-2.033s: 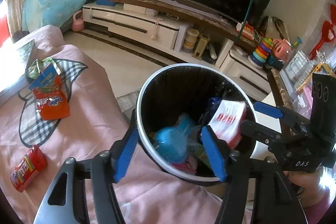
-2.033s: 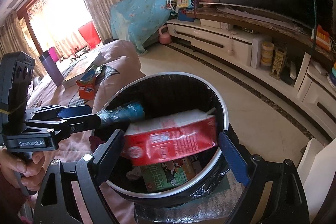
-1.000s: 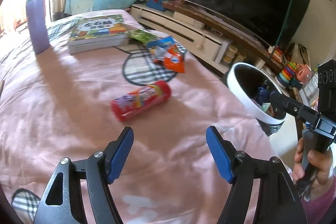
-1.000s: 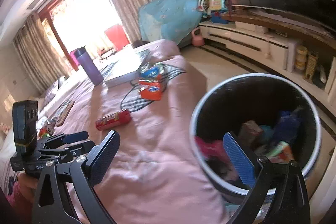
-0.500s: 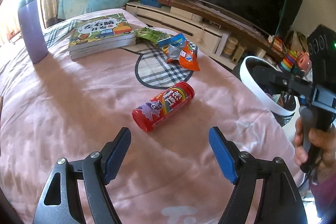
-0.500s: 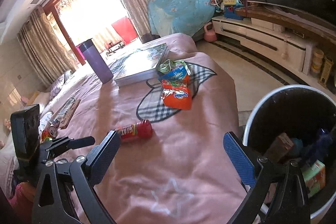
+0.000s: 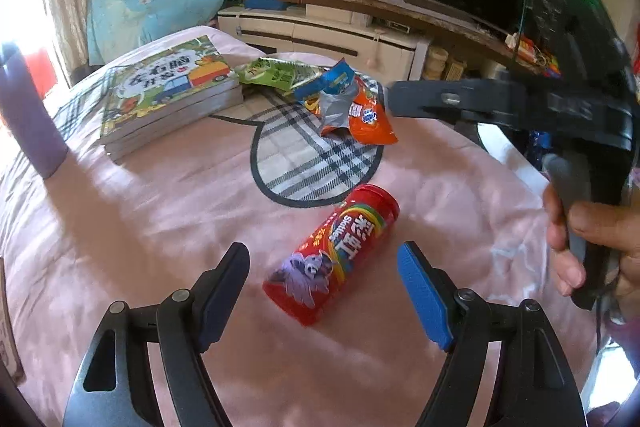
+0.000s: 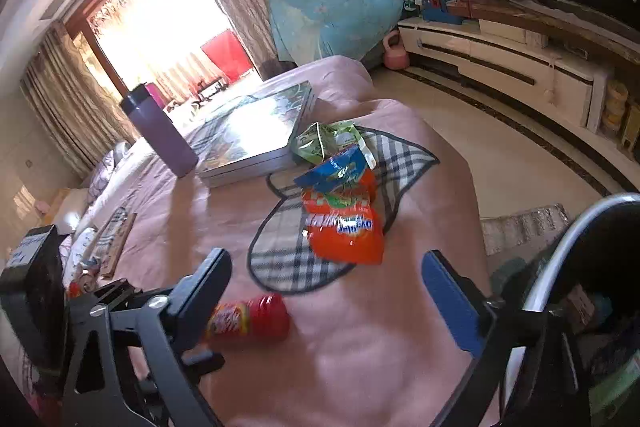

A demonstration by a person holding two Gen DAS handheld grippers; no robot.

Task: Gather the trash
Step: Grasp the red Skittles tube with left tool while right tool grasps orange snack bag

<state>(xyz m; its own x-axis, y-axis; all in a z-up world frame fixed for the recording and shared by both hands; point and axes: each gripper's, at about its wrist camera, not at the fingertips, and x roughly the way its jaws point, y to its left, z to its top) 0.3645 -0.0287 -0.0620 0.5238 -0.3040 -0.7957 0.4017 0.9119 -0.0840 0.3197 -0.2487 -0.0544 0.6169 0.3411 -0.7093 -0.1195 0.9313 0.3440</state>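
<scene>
Pink bedding [image 7: 120, 227] covers the surface where a red candy tube [image 7: 334, 253] lies on its side, framed between the spread fingers of the left gripper [image 7: 322, 289], which touch nothing. Beyond the tube, on a plaid patch [image 7: 308, 163], an orange snack bag [image 8: 346, 231] lies with a blue wrapper [image 8: 334, 169] and a green packet [image 8: 326, 139] next to a stack of books [image 7: 168, 95] and a purple bottle [image 8: 160, 129]. Over the bed the right gripper [image 8: 326, 297] is also wide open and empty, facing the orange bag, with the white-rimmed trash bin [image 8: 560, 251] at the bed's edge on its right
</scene>
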